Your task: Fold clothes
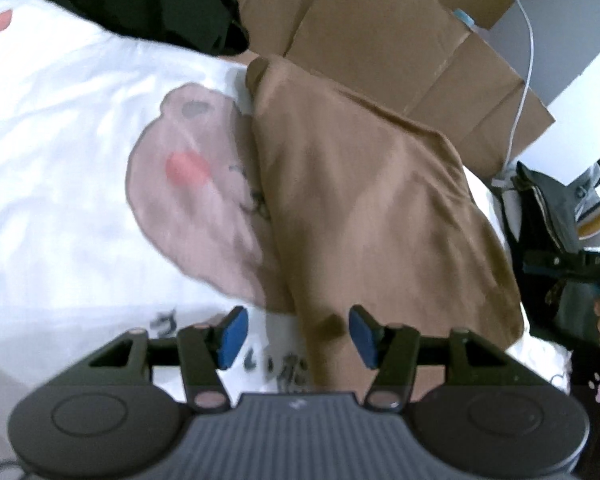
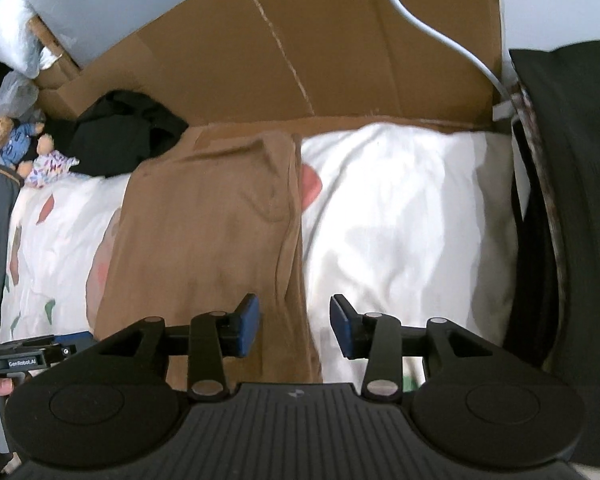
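Lying part-folded on the white printed bedsheet (image 2: pixel 400 208), the tan-brown cloth garment (image 2: pixel 204 232) spreads toward 12 o'clock from both tools. Left gripper (image 1: pixel 296 336) hovers with blue pads apart, fabric below, not pinched. Right gripper (image 2: pixel 294 326) stands apart over the garment's edge. Brown cardboard sheet (image 2: pixel 300 48) rises behind, black clothing heap (image 2: pixel 124 136) at 10 o'clock

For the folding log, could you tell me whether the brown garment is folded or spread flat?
Folded, at least partly: the brown garment lies as a narrow layered panel on the white bedding, with a doubled edge along its right side.
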